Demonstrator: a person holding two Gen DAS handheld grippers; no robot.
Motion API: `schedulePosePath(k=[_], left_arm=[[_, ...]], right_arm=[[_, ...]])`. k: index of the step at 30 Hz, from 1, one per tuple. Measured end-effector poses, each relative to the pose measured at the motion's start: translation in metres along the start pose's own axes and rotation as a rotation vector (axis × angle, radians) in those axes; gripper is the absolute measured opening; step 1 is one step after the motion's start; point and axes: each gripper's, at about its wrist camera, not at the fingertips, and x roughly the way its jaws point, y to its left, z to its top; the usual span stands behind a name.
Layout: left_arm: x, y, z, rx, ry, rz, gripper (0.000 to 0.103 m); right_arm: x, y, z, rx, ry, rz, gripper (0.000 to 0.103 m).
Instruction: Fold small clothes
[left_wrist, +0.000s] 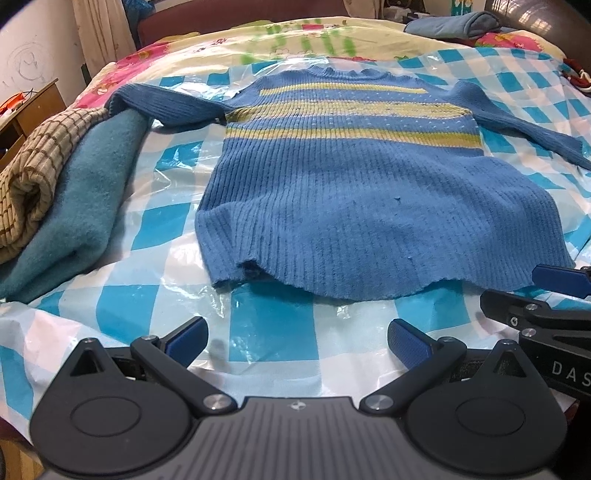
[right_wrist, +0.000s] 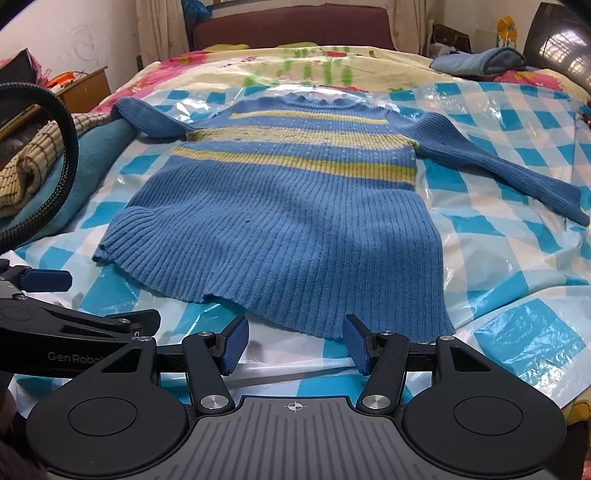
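A small blue ribbed sweater (left_wrist: 354, 192) (right_wrist: 288, 221) with yellow stripes lies flat on a blue-and-white checked plastic sheet (left_wrist: 266, 325) (right_wrist: 517, 266), both sleeves spread out. My left gripper (left_wrist: 297, 341) is open just short of the hem, nothing between its blue pads. My right gripper (right_wrist: 293, 341) is open too, its pads at the hem's near edge without pinching it. Each gripper shows at the side of the other's view: the right gripper (left_wrist: 546, 295) and the left gripper (right_wrist: 55, 295).
A teal blanket (left_wrist: 81, 206) and a checked beige cloth (left_wrist: 33, 177) are piled at the left, under the sweater's left sleeve. A folded blue garment (right_wrist: 484, 61) lies at the far right of the floral bedspread (right_wrist: 295, 62). A wooden cabinet (left_wrist: 33, 107) stands left of the bed.
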Motion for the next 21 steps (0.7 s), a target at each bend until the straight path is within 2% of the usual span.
schedulePosePath(k=[8,13,21], left_arm=[[-0.009,0.026,0.000,-0.054,0.003,0.018,0.103],[-0.015,0.050,-0.002,-0.135,0.013,0.001,0.103],[-0.029,0.087,-0.004,-0.158,-0.014,0.065,0.103]], right_arm=[[-0.007,0.011,0.012,-0.059,-0.048,0.023,0.057],[0.001,0.030,0.024,-0.114,-0.054,0.083,0.057],[0.009,0.073,0.046,-0.268,-0.108,0.199,0.057]])
